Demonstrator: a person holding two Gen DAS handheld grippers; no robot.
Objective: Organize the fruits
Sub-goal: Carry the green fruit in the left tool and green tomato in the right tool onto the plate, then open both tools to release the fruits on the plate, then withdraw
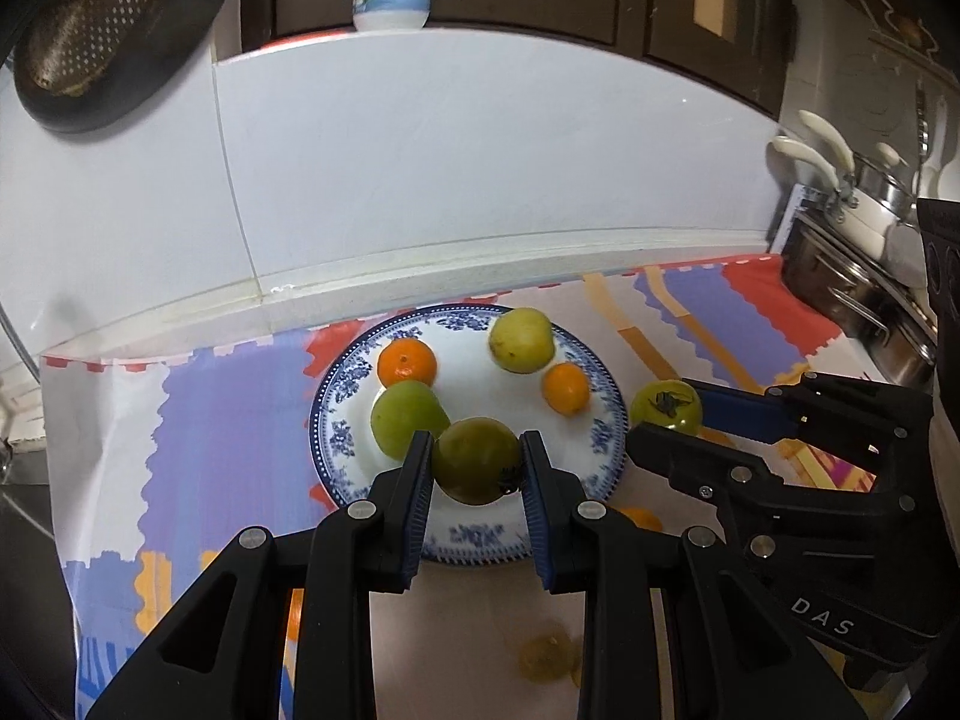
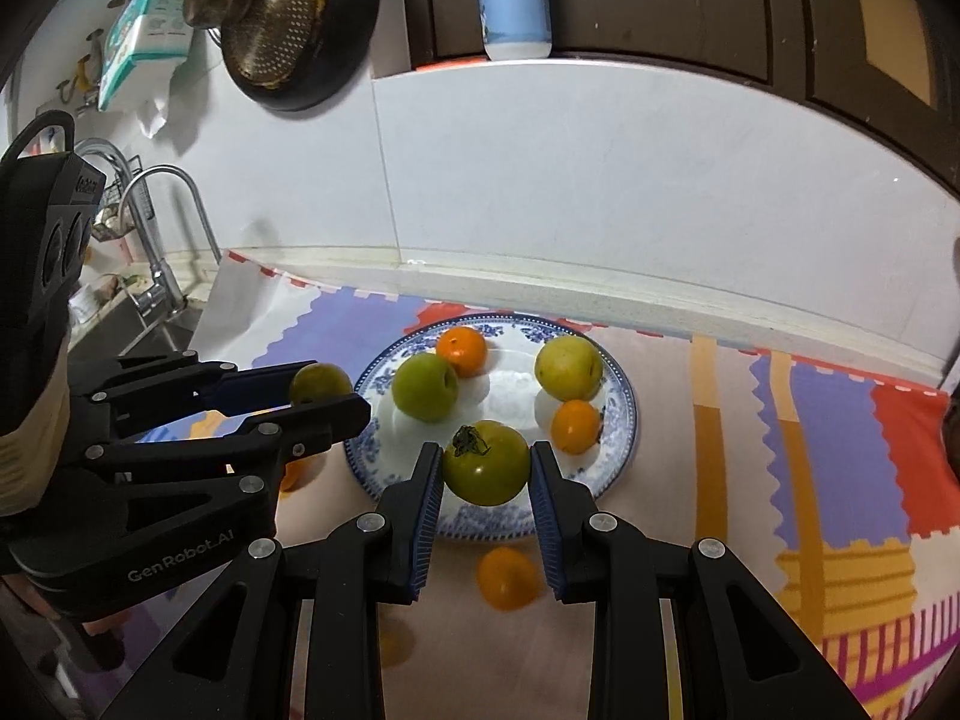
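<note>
my left tongs pinch a green tomato, my right tongs another, above the blue-rimmed plate on the bench's patterned cloth; white tiled wall behind, sink faucet far left.

The right gripper grips a green tomato between its blue pads, above the near rim of a blue-patterned plate. On the plate lie a green apple at its left, a yellow-green apple at its right, one orange toward the far rim and a second orange near the right rim. A third orange sits on the cloth just in front of the plate. Left of the plate, the left gripper is clamped on a second green fruit. Farther left of the plate stands a tap, and beyond the plate is a white wall.
</note>
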